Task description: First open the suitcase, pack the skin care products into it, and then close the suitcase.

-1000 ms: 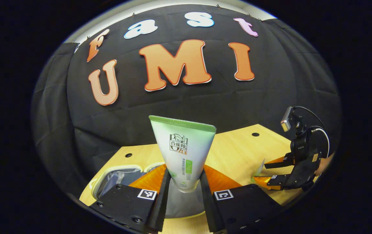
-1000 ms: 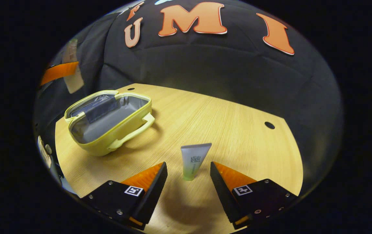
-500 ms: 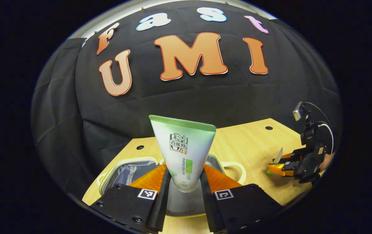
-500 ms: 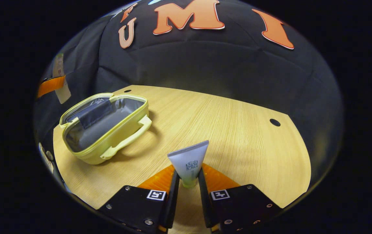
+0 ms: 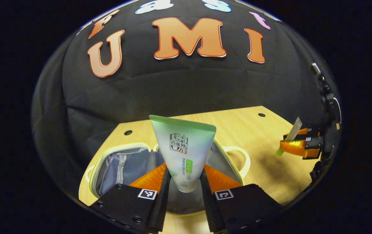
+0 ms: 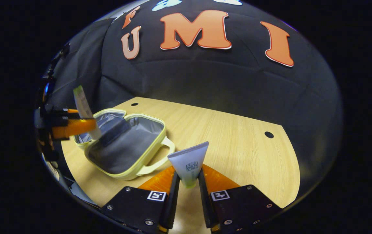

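In the left gripper view my left gripper (image 5: 184, 182) is shut on a white-and-green tube (image 5: 182, 149), upright, hovering over the open pale-yellow suitcase (image 5: 121, 161) with its grey lining. My right gripper (image 6: 188, 187) is shut on a smaller grey-and-green tube (image 6: 189, 162), lifted above the table, to the right of the suitcase (image 6: 124, 143). The right gripper (image 5: 298, 144) with its small tube also appears at the far right of the left gripper view. The left gripper (image 6: 72, 125) and its tube hang over the suitcase's left end in the right gripper view.
The light wooden table (image 6: 231, 143) has small round holes near its back corners. The suitcase handle (image 6: 158, 161) points toward my right gripper. Black cloth walls the booth behind the table.
The left gripper has moved with its tube to over the open suitcase. The right gripper, shut on the small tube half a second ago, has lifted it and drawn closer to the suitcase.
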Tool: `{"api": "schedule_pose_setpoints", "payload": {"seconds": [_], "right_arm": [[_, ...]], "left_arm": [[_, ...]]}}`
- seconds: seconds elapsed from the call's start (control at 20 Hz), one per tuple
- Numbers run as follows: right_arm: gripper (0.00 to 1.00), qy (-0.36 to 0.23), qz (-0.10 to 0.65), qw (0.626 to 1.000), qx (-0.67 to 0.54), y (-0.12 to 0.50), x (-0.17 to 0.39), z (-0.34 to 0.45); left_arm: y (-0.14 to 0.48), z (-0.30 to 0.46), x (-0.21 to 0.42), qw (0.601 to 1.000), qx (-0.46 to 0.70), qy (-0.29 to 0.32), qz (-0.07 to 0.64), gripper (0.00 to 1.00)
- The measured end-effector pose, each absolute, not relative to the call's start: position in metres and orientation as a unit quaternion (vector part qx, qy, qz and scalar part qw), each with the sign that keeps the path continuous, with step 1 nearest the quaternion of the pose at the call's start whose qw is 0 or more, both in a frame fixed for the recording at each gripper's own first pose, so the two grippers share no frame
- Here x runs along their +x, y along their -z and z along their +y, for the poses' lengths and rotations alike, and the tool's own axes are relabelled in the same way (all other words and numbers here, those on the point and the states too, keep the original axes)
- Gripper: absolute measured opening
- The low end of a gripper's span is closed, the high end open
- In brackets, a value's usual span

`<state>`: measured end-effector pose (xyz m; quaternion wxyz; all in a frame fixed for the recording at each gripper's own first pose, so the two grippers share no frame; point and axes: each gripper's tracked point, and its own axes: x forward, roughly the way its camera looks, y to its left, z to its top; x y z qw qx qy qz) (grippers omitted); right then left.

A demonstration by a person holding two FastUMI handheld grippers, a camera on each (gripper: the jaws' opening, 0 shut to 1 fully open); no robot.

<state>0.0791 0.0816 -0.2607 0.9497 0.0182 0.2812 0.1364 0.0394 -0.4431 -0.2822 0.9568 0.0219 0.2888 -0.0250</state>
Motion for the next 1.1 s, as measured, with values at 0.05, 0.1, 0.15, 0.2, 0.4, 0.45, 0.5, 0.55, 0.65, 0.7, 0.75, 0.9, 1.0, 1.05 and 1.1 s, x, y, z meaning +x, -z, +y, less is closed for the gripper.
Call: {"api": "schedule_pose_setpoints", "payload": {"seconds": [0.05,0.1,0.15,0.2,0.4,0.45,0.5,0.55,0.65,0.7,0.75,0.9,1.0,1.05,1.1], "right_arm": [[0.36,-0.138,0.28,0.95,0.02,0.255,0.077,0.087],[0.36,-0.138,0.28,0.95,0.022,0.251,0.077,0.096],[0.36,-0.141,0.281,0.949,0.023,0.247,0.075,0.103],[0.36,-0.143,0.281,0.949,0.022,0.243,0.073,0.112],[0.36,-0.152,0.287,0.946,0.018,0.236,0.07,0.142],[0.36,-0.151,0.287,0.946,0.018,0.234,0.071,0.149],[0.36,-0.156,0.29,0.944,0.022,0.234,0.07,0.158],[0.36,-0.154,0.291,0.944,0.022,0.234,0.071,0.164],[0.36,-0.149,0.294,0.944,0.019,0.235,0.072,0.171],[0.36,-0.15,0.297,0.943,0.023,0.234,0.074,0.176],[0.36,-0.147,0.299,0.942,0.027,0.235,0.073,0.18],[0.36,-0.143,0.306,0.941,0.026,0.236,0.073,0.183],[0.36,-0.141,0.316,0.938,0.028,0.241,0.073,0.193],[0.36,-0.141,0.32,0.936,0.032,0.243,0.078,0.195],[0.36,-0.138,0.323,0.936,0.034,0.246,0.083,0.196]], "left_arm": [[0.293,-0.441,0.04,0.951,0.017,0.03,0.306,0.5],[0.303,-0.439,0.04,0.947,0.01,0.035,0.319,0.49],[0.315,-0.437,0.041,0.941,0.004,0.041,0.337,0.5],[0.325,-0.436,0.043,0.936,-0.001,0.047,0.349,0.5],[0.36,-0.435,0.047,0.913,-0.005,0.07,0.402,0.5],[0.368,-0.436,0.045,0.904,-0.007,0.078,0.42,0.5],[0.376,-0.435,0.044,0.895,-0.008,0.08,0.438,0.5],[0.383,-0.435,0.041,0.884,-0.007,0.087,0.459,0.5],[0.394,-0.432,0.042,0.873,-0.008,0.086,0.479,0.5],[0.4,-0.431,0.043,0.87,-0.009,0.083,0.486,0.5],[0.404,-0.427,0.045,0.867,-0.01,0.077,0.492,0.5],[0.409,-0.424,0.057,0.87,-0.015,0.07,0.489,0.51],[0.414,-0.423,0.062,0.867,-0.015,0.068,0.493,0.52],[0.418,-0.426,0.062,0.865,-0.02,0.071,0.497,0.52],[0.419,-0.428,0.064,0.866,-0.023,0.073,0.494,0.53]]}}
